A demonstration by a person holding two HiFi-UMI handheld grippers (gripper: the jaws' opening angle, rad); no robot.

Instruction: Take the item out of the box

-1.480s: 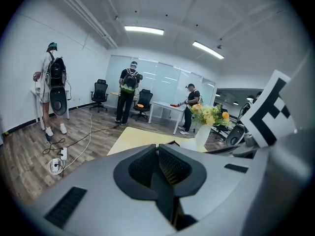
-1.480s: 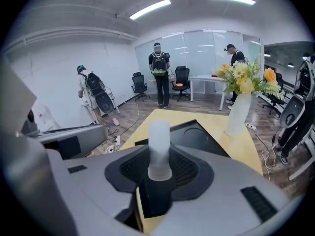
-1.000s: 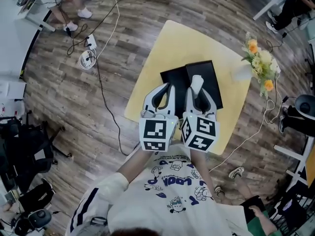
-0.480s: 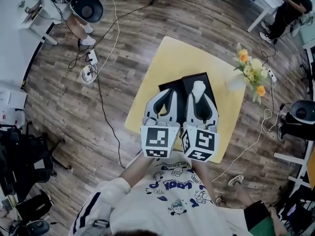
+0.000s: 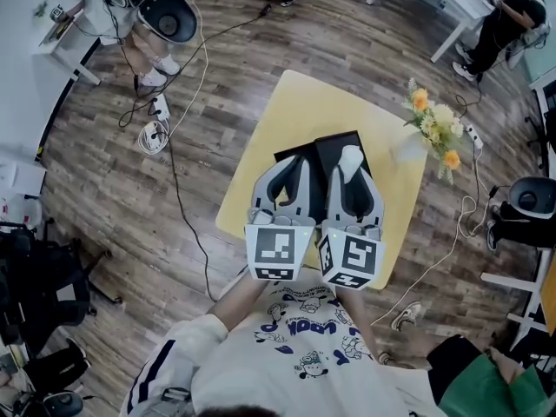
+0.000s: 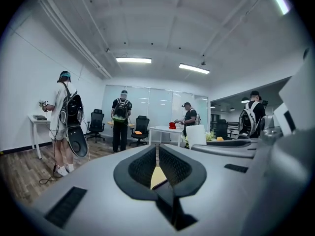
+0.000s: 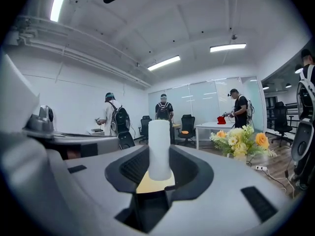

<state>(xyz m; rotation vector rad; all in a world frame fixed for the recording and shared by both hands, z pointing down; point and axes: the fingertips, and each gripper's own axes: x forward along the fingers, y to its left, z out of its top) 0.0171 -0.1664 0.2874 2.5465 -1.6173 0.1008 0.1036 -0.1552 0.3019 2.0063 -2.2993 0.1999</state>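
- Right gripper view: the right gripper [image 7: 159, 156] is closed partway on a smooth, matte white cylinder [image 7: 159, 141], whose long axis is held upright, crosswise to the jaws.
- The left gripper [image 6: 157, 154] is seen with ribbed pads pressed together, nothing held.
- A flat black box [image 5: 337, 142] lies beneath the cylinder, which is judged lifted clear.
- A yellow table [image 5: 295, 102] lies under the box; flowers [image 5: 434, 129] stand to the right of the box.

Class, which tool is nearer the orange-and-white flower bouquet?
Right. The right tool, gripping a white cylinder, is left of the orange-and-white flower bouquet; the left tool is farther left.
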